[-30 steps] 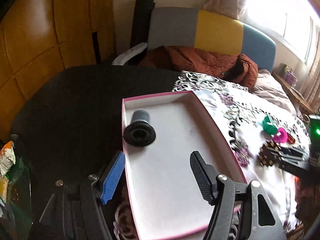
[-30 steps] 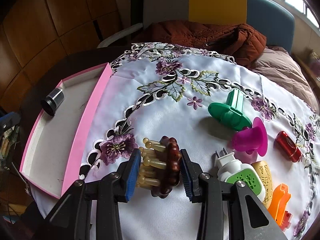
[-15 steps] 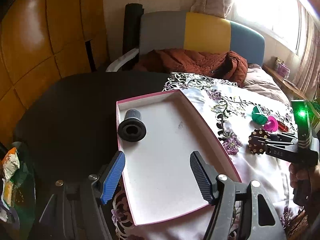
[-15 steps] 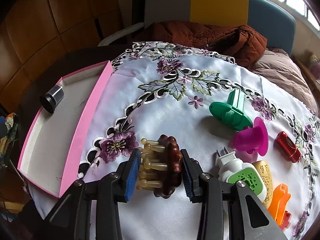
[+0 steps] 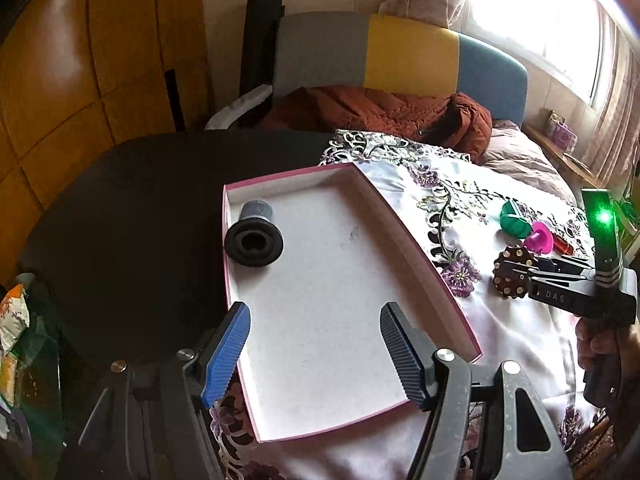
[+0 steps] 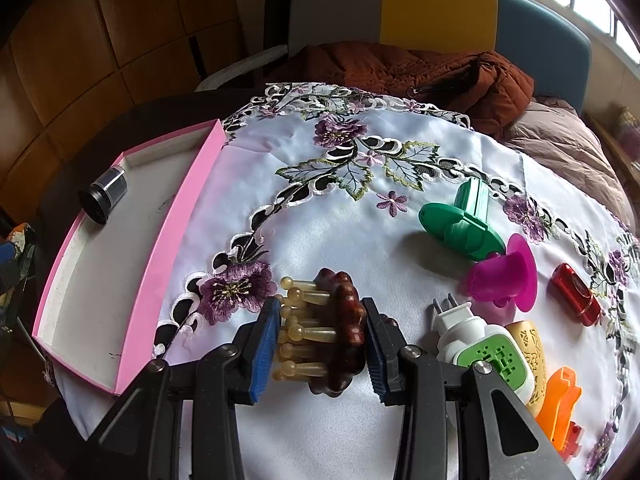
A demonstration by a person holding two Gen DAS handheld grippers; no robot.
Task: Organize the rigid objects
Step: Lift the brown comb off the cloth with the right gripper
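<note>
My right gripper is shut on a brown wooden massage brush with pale pegs, held just above the white embroidered cloth; it also shows in the left wrist view. My left gripper is open and empty above the near end of a pink-rimmed white box. A black cylindrical lens lies in the box's far left corner. In the right wrist view the box sits to the left with the lens in it.
On the cloth to the right lie a green plastic piece, a magenta cup, a red capsule, a white-green plug, a tan case and an orange clip. A dark table lies left of the box.
My left gripper has pulled back and up from the box, so more of it shows. My right gripper has lifted the brush slightly and holds it steady.
</note>
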